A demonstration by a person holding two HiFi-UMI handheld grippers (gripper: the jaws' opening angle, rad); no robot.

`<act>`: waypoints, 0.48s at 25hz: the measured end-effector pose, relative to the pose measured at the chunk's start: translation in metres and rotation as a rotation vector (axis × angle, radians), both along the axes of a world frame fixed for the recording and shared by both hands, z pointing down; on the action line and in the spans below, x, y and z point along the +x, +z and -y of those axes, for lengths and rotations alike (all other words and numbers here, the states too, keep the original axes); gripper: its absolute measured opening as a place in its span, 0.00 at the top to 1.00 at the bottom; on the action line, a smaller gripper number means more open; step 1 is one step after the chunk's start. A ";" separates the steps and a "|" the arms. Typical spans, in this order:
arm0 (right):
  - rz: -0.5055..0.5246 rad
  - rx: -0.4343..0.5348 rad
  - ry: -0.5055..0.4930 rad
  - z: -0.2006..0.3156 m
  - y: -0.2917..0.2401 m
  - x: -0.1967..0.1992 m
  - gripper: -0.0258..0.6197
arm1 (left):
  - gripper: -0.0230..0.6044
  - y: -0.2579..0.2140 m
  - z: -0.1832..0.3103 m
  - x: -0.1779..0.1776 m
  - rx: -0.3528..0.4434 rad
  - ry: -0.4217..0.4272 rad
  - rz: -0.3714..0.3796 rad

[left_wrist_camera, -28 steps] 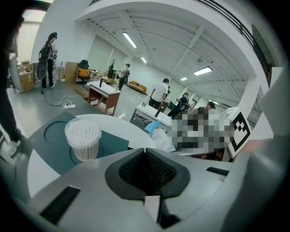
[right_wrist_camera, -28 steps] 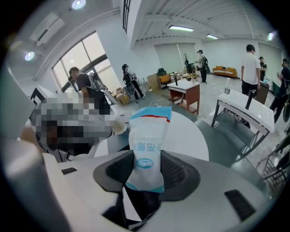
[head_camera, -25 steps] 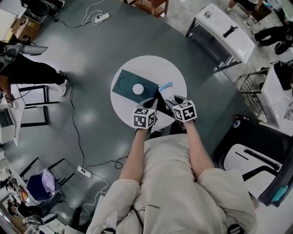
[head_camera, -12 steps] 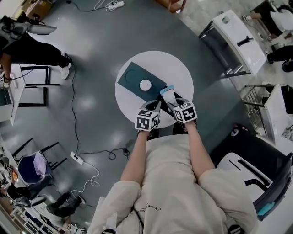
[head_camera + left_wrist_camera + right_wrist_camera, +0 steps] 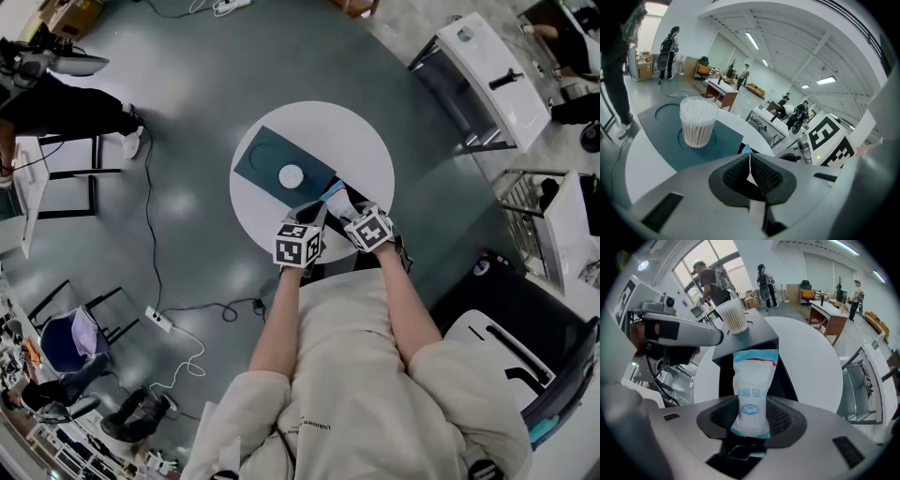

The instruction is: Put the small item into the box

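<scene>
My right gripper [image 5: 343, 208] [image 5: 751, 416] is shut on a small white packet [image 5: 751, 390] with blue ends, which stands upright between the pads. Just behind and below the packet is a black box [image 5: 786, 376] [image 5: 321, 201], at the near edge of the round white table [image 5: 366, 150]. My left gripper [image 5: 310, 215] [image 5: 751, 176] is shut on a thin pale edge that looks like the box's flap. The left gripper [image 5: 684, 333] also shows at the left of the right gripper view, beside the box.
A clear tub of cotton swabs [image 5: 291, 175] [image 5: 697, 123] stands on a teal mat [image 5: 261, 157] further back on the table. White desks [image 5: 487, 75] stand at the upper right. A cable and power strip [image 5: 159, 319] lie on the floor to the left.
The head view has shifted a little. Both grippers stay at the table's near edge with the same grips; the packet has edged slightly towards the left gripper.
</scene>
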State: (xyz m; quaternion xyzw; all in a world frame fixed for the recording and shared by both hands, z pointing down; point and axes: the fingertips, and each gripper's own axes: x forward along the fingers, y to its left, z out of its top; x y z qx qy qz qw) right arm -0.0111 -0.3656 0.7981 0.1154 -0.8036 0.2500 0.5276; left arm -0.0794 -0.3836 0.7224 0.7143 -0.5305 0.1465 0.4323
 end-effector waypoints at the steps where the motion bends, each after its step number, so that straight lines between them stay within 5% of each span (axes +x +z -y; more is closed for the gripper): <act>1: -0.015 -0.011 -0.023 -0.002 0.003 0.000 0.65 | 0.92 0.001 0.002 -0.001 -0.002 -0.006 0.002; 12: -0.066 0.009 -0.165 0.002 0.012 -0.012 0.65 | 0.92 0.006 -0.006 -0.012 -0.028 -0.068 -0.004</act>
